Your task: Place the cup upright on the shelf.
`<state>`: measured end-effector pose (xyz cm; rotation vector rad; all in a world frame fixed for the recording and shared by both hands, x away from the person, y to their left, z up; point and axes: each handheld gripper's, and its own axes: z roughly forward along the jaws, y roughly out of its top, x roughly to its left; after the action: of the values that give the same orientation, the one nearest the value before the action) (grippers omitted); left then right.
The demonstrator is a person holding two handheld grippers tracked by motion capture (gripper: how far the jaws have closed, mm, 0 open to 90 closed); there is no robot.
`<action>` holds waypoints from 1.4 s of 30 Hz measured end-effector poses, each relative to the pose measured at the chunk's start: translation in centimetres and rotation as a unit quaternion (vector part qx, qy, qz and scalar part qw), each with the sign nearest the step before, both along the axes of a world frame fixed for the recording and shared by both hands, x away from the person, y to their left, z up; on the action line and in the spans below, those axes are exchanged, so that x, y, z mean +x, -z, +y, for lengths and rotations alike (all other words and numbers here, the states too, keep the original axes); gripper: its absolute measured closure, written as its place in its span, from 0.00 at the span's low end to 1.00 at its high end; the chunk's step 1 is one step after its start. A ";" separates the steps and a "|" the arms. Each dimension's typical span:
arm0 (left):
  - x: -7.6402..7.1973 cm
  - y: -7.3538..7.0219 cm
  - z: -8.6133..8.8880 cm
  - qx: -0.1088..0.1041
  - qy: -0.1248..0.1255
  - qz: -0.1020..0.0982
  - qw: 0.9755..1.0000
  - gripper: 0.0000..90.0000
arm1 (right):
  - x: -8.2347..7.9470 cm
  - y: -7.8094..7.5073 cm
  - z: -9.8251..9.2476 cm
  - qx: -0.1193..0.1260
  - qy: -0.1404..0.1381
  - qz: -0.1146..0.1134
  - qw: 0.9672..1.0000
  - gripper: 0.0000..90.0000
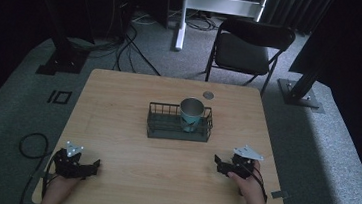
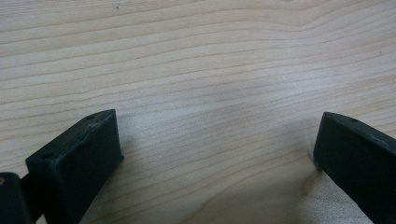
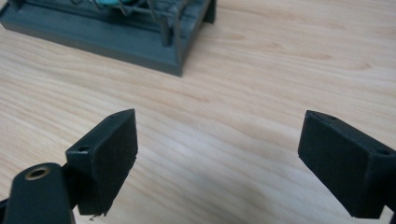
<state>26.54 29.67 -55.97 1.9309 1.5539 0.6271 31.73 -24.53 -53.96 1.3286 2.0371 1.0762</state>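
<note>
A dark wire basket stands mid-table, and a metal cup with a teal band sits upright in its right half. My left gripper rests low on the wooden table near the front left corner, held in a hand. Its jaws are wide apart over bare wood in the left gripper view, so the left gripper is open. My right gripper lies front right of the basket, pointing left. It is open too, and the right gripper frames bare wood with a corner of the basket beyond.
A small round metal disc lies near the table's far edge. A black folding chair stands behind the table. Cables run over the grey carpet at the back, and a cable loop lies left of the table.
</note>
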 end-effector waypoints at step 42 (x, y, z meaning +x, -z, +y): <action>0.0 0.0 0.0 0.000 0.000 0.000 1.000 0.02 | -2.7 2.0 -5.9 -0.039 0.004 0.063 0.997 0.13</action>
<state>26.54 29.66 -55.97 1.9304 1.5540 0.6272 29.08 -30.47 -55.99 1.3939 2.1403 0.9206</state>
